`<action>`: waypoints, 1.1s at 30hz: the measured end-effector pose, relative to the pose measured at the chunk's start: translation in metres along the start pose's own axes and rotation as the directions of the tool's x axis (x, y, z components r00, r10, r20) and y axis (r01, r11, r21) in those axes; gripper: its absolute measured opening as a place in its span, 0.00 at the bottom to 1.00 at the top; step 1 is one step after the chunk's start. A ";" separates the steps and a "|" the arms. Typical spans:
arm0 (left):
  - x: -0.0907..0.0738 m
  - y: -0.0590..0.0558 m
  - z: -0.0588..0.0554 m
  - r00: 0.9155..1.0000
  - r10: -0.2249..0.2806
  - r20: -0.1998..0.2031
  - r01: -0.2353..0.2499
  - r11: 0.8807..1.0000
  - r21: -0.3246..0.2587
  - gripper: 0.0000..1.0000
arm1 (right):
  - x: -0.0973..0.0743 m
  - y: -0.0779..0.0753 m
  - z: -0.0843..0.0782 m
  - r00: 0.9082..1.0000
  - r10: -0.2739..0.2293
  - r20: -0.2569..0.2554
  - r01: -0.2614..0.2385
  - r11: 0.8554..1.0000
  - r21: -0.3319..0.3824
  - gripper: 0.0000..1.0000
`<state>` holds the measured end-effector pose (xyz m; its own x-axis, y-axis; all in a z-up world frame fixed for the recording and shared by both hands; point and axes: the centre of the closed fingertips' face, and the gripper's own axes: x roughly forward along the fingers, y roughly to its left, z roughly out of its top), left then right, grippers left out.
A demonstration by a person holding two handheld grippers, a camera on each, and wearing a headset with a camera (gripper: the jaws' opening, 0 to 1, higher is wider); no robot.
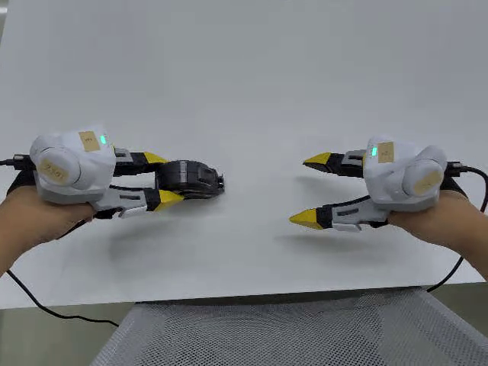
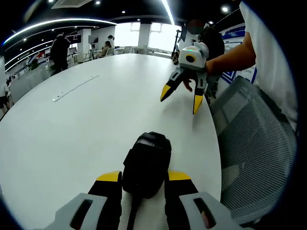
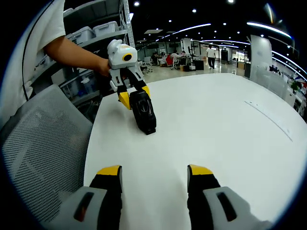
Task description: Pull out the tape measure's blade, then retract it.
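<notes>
A: What is sitting nearest?
B: A grey mesh chair back point(image 1: 267, 332), just against the edge of the white table point(image 1: 244, 84).
A: And the grippers?
B: The left gripper point(image 1: 165, 178) is clamping its 2 yellow-tipped jaws on the black plastic tape measure point(image 1: 192, 178) (it is lying on the tabletop). The right gripper point(image 1: 310, 191) is holding its jaws spread wide, well apart from it.

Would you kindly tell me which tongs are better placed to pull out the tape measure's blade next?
The right tongs, probably: they are open, empty and point at the tape measure, whose front end faces them. The left tongs are shut on its body, holding it.
</notes>
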<state>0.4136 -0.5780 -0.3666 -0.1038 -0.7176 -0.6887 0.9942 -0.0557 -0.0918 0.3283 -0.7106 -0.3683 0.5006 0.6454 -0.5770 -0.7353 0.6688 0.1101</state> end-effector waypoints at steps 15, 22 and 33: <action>0.002 -0.001 -0.001 0.997 -0.035 -0.063 0.041 0.995 0.096 0.30 | 0.038 -0.002 0.021 0.997 0.065 0.045 -0.062 0.996 -0.060 0.49; 0.002 0.000 -0.001 0.996 -0.046 -0.079 0.056 0.991 0.123 0.29 | 0.055 0.001 0.026 0.995 0.093 0.044 -0.089 0.993 -0.084 0.45; 0.002 0.001 -0.002 0.993 -0.057 -0.106 0.073 0.985 0.154 0.28 | 0.081 -0.001 0.036 0.991 0.119 0.066 -0.113 0.989 -0.093 0.37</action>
<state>0.4142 -0.5780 -0.3694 -0.1622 -0.6356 -0.7548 0.9764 -0.2141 -0.0295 0.3855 -0.6455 -0.3860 0.4384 0.7432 -0.5054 -0.8263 0.5545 0.0986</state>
